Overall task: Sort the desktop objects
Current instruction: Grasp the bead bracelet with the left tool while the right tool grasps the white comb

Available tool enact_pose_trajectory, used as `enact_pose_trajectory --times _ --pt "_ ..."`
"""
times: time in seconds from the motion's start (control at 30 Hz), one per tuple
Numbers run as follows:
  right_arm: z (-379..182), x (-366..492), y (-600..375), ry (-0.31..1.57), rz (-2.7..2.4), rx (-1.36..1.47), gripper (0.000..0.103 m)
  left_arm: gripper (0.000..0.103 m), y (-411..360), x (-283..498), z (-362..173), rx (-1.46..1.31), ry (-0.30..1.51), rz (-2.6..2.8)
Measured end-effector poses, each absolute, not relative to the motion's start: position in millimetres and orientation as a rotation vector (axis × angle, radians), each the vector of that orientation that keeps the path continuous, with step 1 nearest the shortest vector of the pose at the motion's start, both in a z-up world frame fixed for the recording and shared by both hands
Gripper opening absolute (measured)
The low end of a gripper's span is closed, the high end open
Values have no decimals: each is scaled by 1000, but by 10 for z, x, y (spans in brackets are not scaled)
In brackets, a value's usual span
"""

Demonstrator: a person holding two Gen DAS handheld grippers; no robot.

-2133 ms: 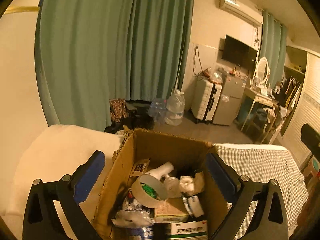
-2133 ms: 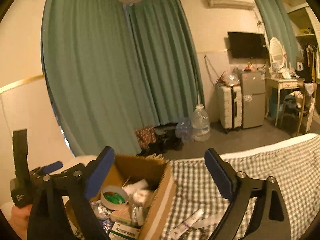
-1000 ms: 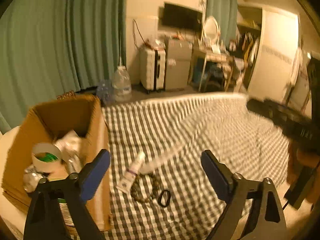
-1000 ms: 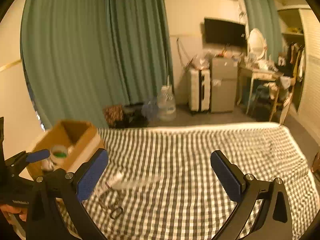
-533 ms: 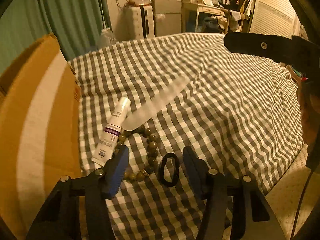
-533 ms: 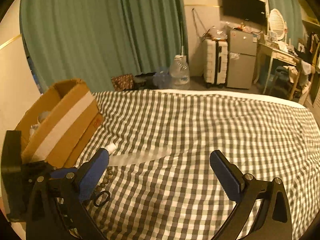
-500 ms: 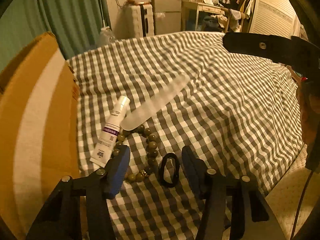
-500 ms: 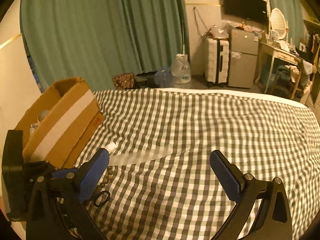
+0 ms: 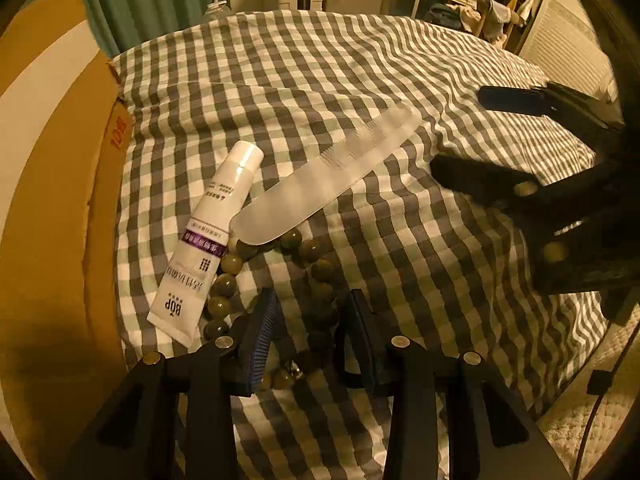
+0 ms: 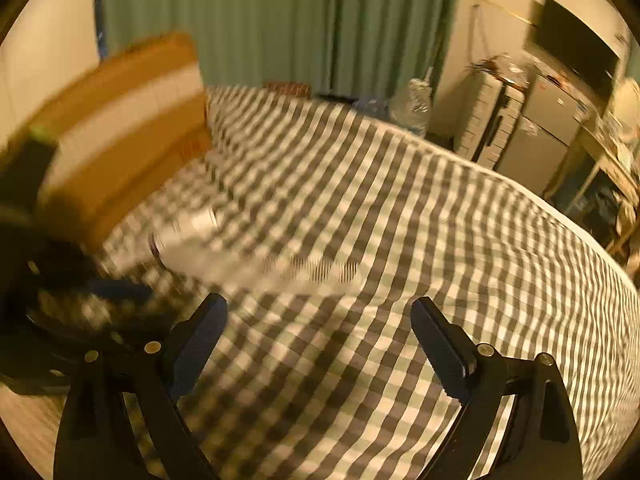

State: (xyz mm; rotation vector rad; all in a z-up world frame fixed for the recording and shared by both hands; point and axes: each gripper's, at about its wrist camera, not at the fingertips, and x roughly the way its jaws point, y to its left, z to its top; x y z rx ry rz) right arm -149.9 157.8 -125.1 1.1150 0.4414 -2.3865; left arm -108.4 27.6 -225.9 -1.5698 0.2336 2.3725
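Brown cardboard box with pale tape stripe (image 9: 52, 184) far left on grey-white checked cloth (image 9: 320, 80). White squeeze tube with purple band (image 9: 208, 240) beside it, touching green-brown bead bracelet (image 9: 316, 268). Left gripper (image 9: 312, 336) low over bracelet, blue pads straddling beads, narrow gap, not clamped yet. Frosted plastic comb (image 9: 332, 184) overlaps bracelet. Right gripper (image 10: 320, 336) wide open, holding nothing, view pretty blurry.

Prob. home bedroom, checked bed (image 9: 360, 80), curtains (image 10: 280, 20), suitcase (image 10: 488, 120)
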Motion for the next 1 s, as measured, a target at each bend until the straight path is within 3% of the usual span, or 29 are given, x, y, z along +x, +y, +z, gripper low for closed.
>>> enact_pose_trajectory --times 0.27,0.5,0.57,0.67,0.73,0.77,0.83,1.0 --pt "-1570 -1678 1166 743 -2274 1027 93 40 386 -1139 -2417 -1567 217 2370" --pt "-1636 -1754 1029 741 -2243 954 92 39 432 -1097 -2440 -1562 234 2373" --pt "-1634 -1799 1061 667 -2206 1011 79 39 458 -1086 -2426 -1559 232 2366" --pt "-1590 -1804 1085 641 -2203 1049 46 27 498 -1069 -2396 -1548 229 2344" --pt "-1562 -1832 1133 625 -2236 1073 18 17 554 -1071 -2358 -1542 227 2324" --pt "-1532 -1860 1185 587 -2247 1099 15 12 594 -1073 -2341 -1538 227 2313" --pt "-1489 -1879 1268 538 -2261 1126 6 11 653 -1046 -2329 -1532 229 2300" --pt "-1384 -1881 1538 489 -2311 1186 2 11 741 -1014 -2271 -1512 232 2299"
